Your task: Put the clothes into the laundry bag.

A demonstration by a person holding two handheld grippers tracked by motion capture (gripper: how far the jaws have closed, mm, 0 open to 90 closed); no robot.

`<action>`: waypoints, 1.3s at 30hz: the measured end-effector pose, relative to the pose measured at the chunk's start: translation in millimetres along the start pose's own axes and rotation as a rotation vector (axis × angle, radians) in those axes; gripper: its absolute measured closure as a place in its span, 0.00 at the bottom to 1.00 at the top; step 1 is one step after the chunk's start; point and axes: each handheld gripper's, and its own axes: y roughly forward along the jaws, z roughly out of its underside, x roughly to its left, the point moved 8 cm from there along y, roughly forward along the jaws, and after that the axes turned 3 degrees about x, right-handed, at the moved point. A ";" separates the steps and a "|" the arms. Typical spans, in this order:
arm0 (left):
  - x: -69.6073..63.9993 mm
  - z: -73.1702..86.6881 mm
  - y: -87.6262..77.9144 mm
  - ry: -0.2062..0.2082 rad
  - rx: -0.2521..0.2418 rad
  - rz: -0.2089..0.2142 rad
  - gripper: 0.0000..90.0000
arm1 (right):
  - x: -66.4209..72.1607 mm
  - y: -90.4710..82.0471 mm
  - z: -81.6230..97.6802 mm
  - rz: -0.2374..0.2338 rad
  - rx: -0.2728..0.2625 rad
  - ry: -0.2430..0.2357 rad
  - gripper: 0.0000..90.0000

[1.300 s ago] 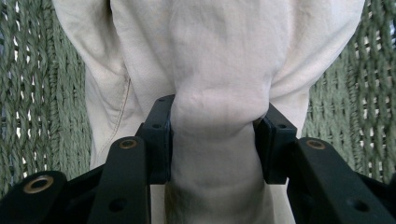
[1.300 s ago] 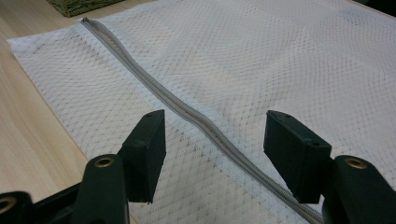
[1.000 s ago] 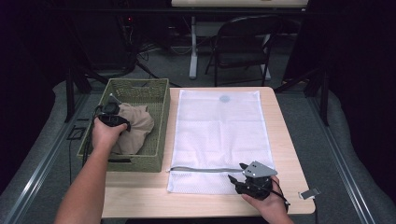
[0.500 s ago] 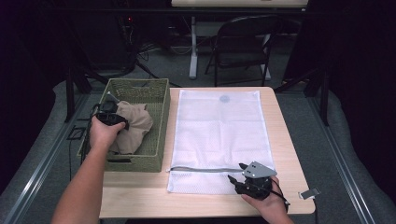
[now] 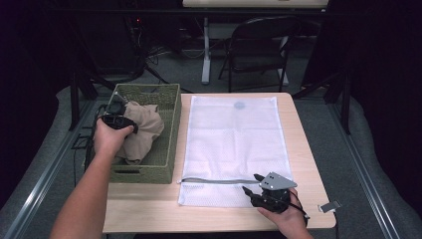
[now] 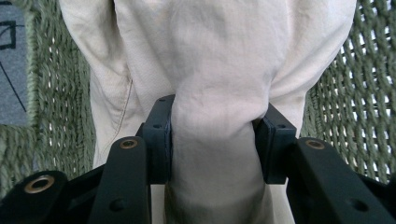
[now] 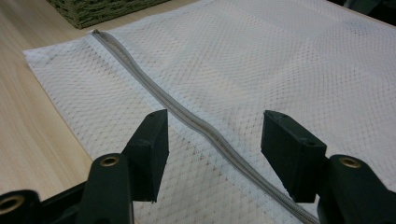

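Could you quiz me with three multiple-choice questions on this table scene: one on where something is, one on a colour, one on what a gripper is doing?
1. Where does the beige cloth lie?
A. in the green basket
B. on the chair
C. on the floor

2. What colour is the mesh bag?
A. red
B. white
C. black

3. What is the left gripper doing?
A. hanging open over bare wood
B. holding a cup
C. clamping the cloth

Answers: 1 A, the cloth sits inside the woven walls. 2 B, the bag is white with a grey zip. 3 C, both pads press a bunched fold.

place: lab | signs: black curtains [image 5: 383, 74]; floor cables [image 5: 149, 55]; folding chair [image 5: 256, 47]
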 end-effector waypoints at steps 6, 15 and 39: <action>-2.4 -2.6 -9.6 0.006 -0.015 0.000 0.62 | 0.5 -1.0 -1.4 -0.008 -0.014 0.000 0.48; -3.1 -4.7 -19.8 0.020 -0.030 -0.002 0.62 | -0.1 -1.0 -1.4 -0.017 -0.006 0.023 0.48; -15.5 -9.1 -44.4 0.076 -0.064 0.014 0.63 | -0.2 -2.8 -3.4 -0.027 0.021 0.029 0.52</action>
